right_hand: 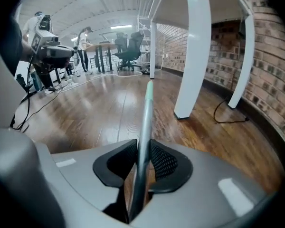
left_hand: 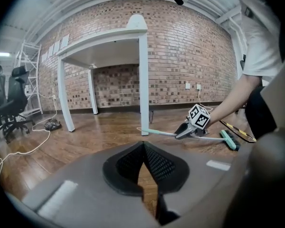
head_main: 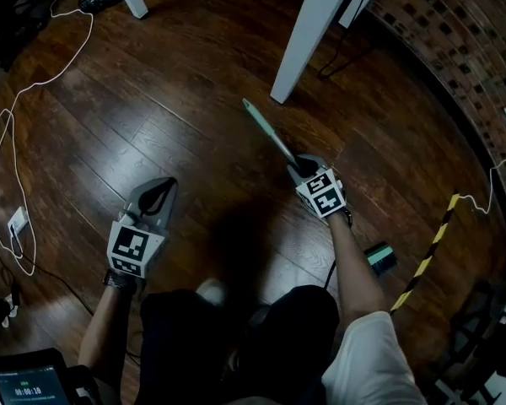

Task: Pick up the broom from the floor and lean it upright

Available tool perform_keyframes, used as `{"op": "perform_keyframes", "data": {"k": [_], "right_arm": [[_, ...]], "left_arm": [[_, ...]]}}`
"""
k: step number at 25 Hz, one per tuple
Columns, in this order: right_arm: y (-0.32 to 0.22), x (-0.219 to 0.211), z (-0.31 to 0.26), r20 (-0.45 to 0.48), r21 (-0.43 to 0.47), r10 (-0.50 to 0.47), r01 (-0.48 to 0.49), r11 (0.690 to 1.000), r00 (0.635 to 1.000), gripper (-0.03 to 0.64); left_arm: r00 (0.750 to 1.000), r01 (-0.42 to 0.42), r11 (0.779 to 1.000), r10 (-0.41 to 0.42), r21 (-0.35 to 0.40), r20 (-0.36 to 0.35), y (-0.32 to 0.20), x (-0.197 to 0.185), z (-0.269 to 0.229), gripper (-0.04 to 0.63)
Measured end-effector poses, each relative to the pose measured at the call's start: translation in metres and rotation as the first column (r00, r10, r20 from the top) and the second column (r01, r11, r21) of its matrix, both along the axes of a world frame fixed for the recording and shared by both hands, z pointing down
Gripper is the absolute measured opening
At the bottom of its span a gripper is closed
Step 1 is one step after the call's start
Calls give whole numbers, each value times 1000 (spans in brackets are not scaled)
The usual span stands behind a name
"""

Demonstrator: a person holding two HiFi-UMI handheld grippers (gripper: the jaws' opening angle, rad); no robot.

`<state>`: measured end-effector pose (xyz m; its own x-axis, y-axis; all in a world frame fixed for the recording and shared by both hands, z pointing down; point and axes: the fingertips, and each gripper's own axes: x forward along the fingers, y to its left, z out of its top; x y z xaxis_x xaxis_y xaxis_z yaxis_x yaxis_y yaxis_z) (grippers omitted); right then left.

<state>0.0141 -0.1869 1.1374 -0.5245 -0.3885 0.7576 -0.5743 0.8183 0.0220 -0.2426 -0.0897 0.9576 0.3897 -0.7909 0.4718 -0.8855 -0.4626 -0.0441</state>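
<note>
Over the wooden floor point(head_main: 194, 99), the right gripper point(head_main: 302, 165) is clamping the broom point(head_main: 268, 131) mid-handle, brush end low, likely so it can swing upright; the left gripper point(head_main: 160, 194) is hovering closed, empty.

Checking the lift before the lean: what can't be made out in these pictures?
- Head view: the forearm hides the broom handle between the right gripper and the brush head.
- Right gripper view: the brush head lies outside the frame, behind the camera.
- Left gripper view: the brush head is too small to tell whether it touches the floor.
</note>
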Motion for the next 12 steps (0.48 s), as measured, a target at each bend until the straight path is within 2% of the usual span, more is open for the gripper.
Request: {"op": "perform_keyframes", "data": {"k": [6,12], "right_arm": [[17,48,-98,52,119,87,-92,989,995,101],[39,94,-209,65,205,193,-202,958,979,100]], "left_arm": [[998,-60,998,61,13,-31,-15,49,-72,2],[996,-69,997,71,36,-58,-25,103,-165,2]]}}
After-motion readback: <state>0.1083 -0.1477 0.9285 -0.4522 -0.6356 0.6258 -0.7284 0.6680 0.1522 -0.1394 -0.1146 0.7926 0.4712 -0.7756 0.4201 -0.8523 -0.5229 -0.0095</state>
